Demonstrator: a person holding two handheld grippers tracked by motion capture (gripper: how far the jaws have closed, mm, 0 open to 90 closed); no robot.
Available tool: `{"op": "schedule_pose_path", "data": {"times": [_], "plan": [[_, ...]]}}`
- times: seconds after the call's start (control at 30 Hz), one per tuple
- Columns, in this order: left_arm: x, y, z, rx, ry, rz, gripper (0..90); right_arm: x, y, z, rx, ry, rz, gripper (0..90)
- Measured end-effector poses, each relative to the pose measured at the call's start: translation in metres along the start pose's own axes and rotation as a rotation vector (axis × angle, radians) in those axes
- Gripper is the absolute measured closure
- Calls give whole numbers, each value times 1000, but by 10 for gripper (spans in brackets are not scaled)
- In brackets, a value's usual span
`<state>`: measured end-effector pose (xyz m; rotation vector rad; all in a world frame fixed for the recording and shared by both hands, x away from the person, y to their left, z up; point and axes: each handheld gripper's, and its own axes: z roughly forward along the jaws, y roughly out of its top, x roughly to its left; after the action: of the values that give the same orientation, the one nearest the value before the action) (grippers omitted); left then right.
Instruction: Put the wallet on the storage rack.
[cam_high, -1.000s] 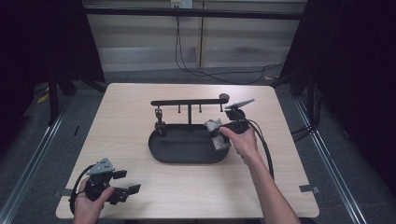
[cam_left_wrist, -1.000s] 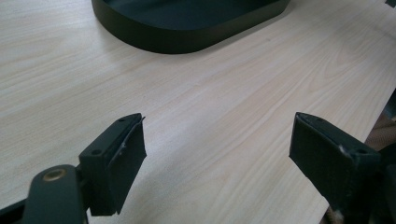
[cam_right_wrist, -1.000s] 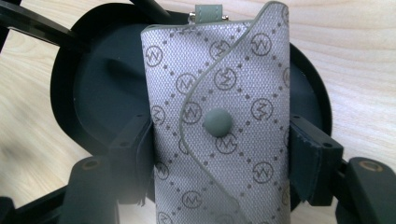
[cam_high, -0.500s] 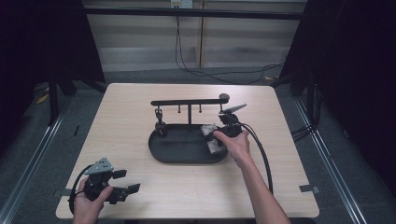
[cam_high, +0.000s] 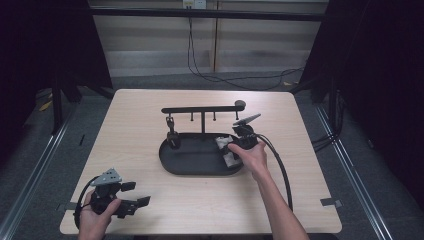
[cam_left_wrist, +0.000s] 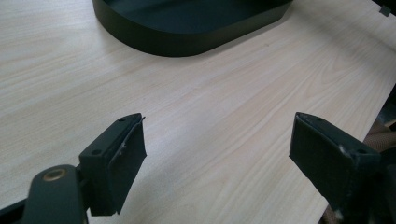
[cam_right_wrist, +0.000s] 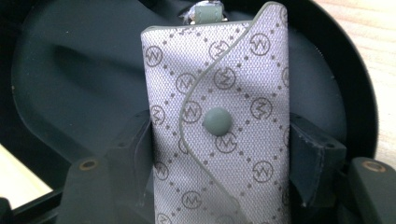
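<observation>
The right hand-held gripper (cam_right_wrist: 219, 163) has just been easing its jaws apart, a patterned key pouch (cam_right_wrist: 217, 116) between them, over the right end of the black tray (cam_high: 172, 162). The left hand-held gripper (cam_high: 131, 195), jaws wide apart, hovers over the bench (cam_high: 135, 115), well short of that tray's near left corner.

Patterned pouch (cam_right_wrist: 219, 126) bottom beyond frame edge

Each claw is matte black: the left claw (cam_high: 134, 194) carries a grey three-cornered plate on top and a looping black cable, and the right claw (cam_high: 228, 152) carries its own grey plate and trails a thick black cable. Both have square black pads (cam_left_wrist: 122, 154) on blocky jaws, with brass-coloured screw heads at the base. Both forearms are bare, without sleeves.
</observation>
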<state>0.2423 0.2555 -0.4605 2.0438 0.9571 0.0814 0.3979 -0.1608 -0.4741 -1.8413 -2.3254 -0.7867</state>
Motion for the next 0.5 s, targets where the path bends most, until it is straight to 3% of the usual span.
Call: {"op": "schedule_pose_path", "data": {"times": [0.13, 0.5], "plan": [[0, 0, 1, 8, 1, 8, 182, -3, -3, 1, -23, 16, 6, 301], [0, 1, 2, 10, -2, 5, 182, -3, -3, -5, -49, -9, 11, 262]]}}
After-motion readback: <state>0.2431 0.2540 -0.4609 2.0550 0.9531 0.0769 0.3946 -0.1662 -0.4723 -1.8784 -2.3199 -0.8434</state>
